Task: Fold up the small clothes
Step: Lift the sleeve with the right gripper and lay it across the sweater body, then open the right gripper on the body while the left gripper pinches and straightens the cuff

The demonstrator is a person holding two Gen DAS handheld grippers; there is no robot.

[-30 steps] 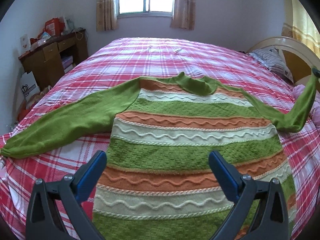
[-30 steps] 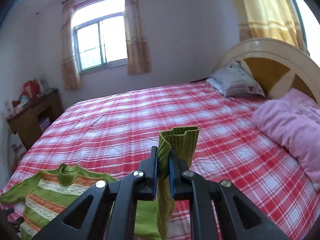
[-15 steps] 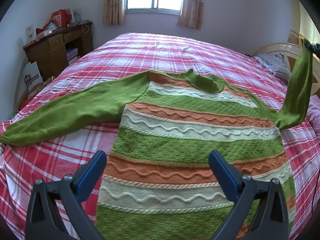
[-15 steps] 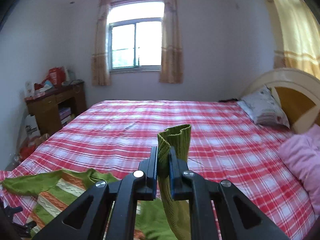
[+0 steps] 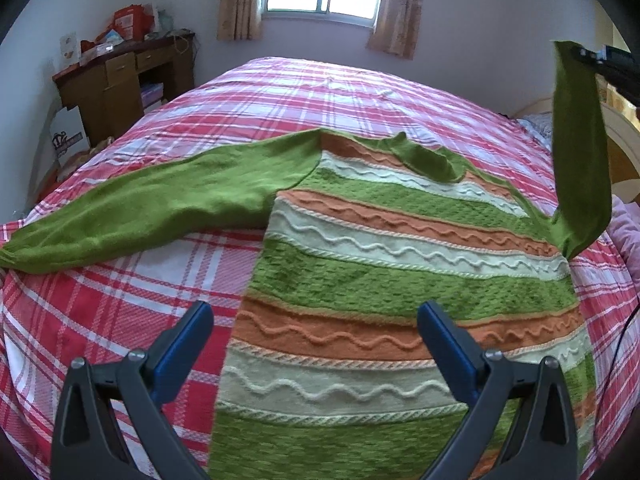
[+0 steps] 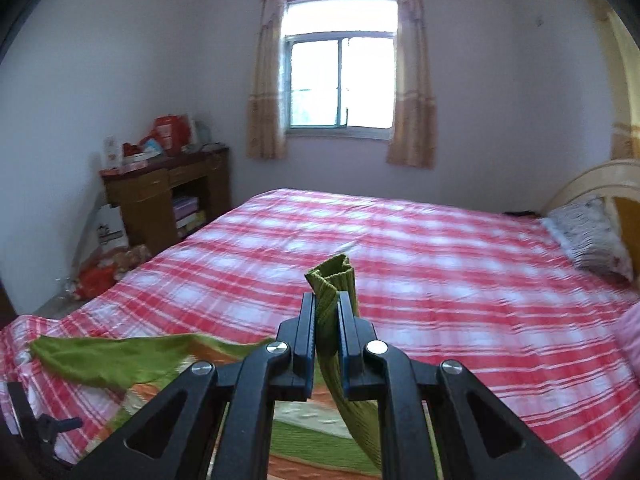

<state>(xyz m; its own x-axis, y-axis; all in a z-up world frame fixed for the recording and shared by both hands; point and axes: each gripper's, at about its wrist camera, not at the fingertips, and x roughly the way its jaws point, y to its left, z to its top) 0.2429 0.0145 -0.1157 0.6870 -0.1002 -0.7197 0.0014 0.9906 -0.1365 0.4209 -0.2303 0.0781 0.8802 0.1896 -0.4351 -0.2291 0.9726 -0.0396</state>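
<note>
A green, orange and cream striped knitted sweater lies flat on the bed. Its left sleeve stretches out flat to the left. Its right sleeve is lifted upright at the right edge of the left wrist view. My right gripper is shut on that sleeve's ribbed cuff and holds it above the bed; it also shows in the left wrist view. My left gripper is open and empty, hovering over the sweater's lower body.
The bed has a red and white plaid sheet. A wooden desk with clutter stands at the far left by the wall. A pillow and headboard are at the right. A window is behind.
My right gripper has raised the right sleeve higher and swung it leftward over the sweater. My left gripper has shifted closer over the lower body, staying open.
</note>
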